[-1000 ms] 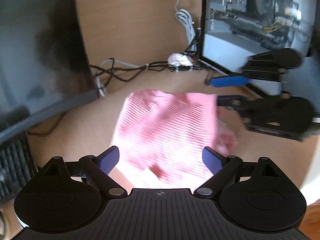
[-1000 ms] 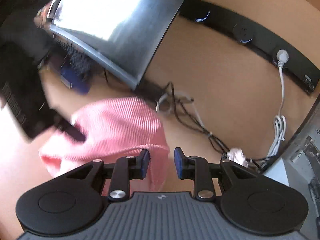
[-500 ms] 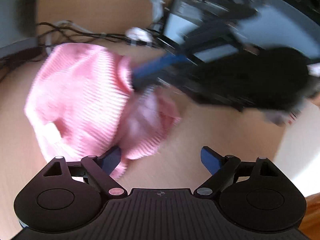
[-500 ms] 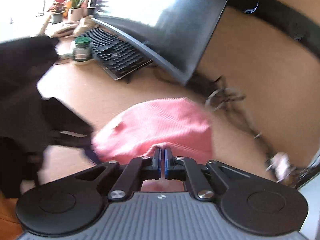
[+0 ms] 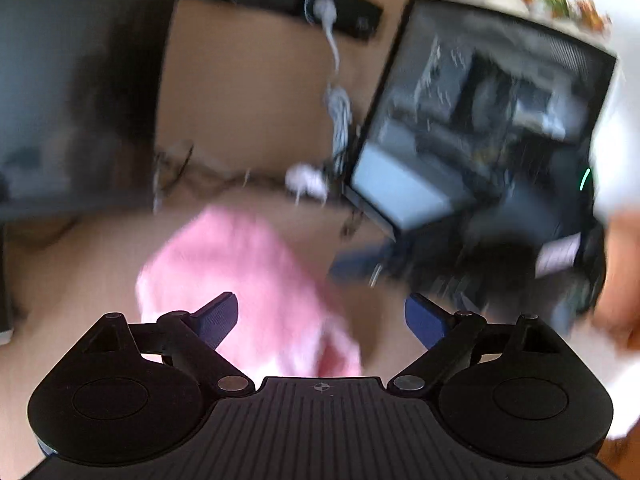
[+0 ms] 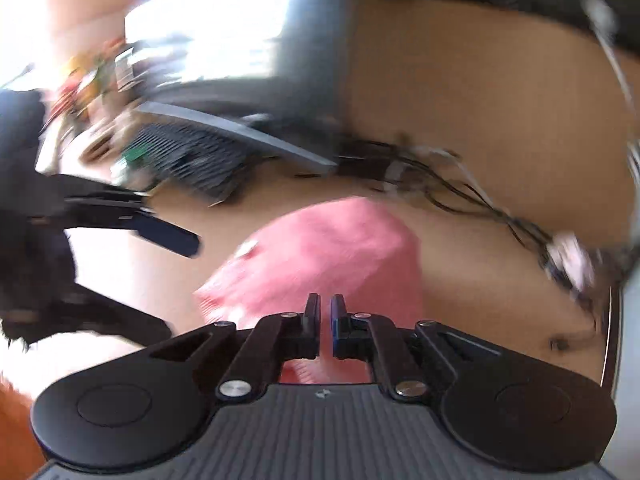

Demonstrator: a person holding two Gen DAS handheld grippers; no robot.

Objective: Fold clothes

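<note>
The right hand-held gripper [image 6: 325,308] is clenched, its jaws almost touching; whether pink cloth is caught between them cannot be told. The pink ribbed garment [image 6: 332,256] lies on the tabletop [image 6: 480,280] just under and beyond its tips. The left hand-held gripper [image 5: 322,314] stands released and wide; the garment [image 5: 236,268] lies by its left finger [image 5: 218,318]. Beyond the garment are cables [image 6: 460,196] and a monitor [image 5: 72,92].

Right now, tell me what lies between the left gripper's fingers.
Left wrist view: the pink garment and bare desk, seen between the open left gripper's fingers.
</note>
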